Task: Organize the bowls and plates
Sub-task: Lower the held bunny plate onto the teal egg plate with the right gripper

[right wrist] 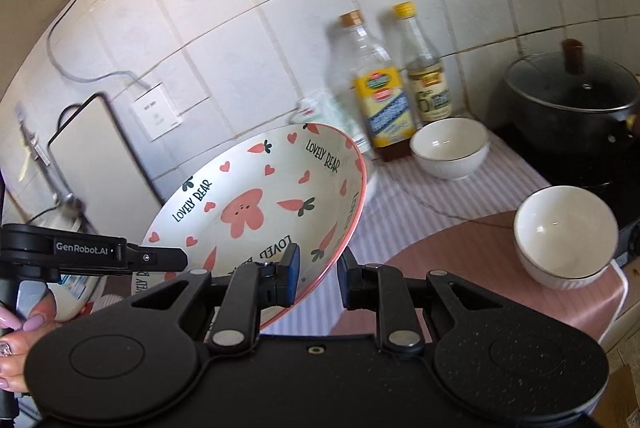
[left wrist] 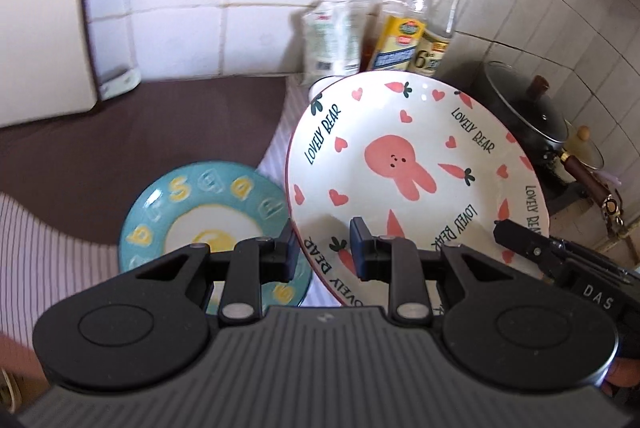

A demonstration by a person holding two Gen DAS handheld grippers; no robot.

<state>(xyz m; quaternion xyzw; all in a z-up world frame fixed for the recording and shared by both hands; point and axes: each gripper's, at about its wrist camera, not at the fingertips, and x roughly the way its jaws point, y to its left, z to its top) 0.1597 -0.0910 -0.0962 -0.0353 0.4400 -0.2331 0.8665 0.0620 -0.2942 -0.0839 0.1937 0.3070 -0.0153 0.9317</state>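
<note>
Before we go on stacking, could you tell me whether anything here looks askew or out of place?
The bunny plate is tilted steeply, its rim straddled by the left gripper and right gripper. Nothing looks spilled or broken.
</note>
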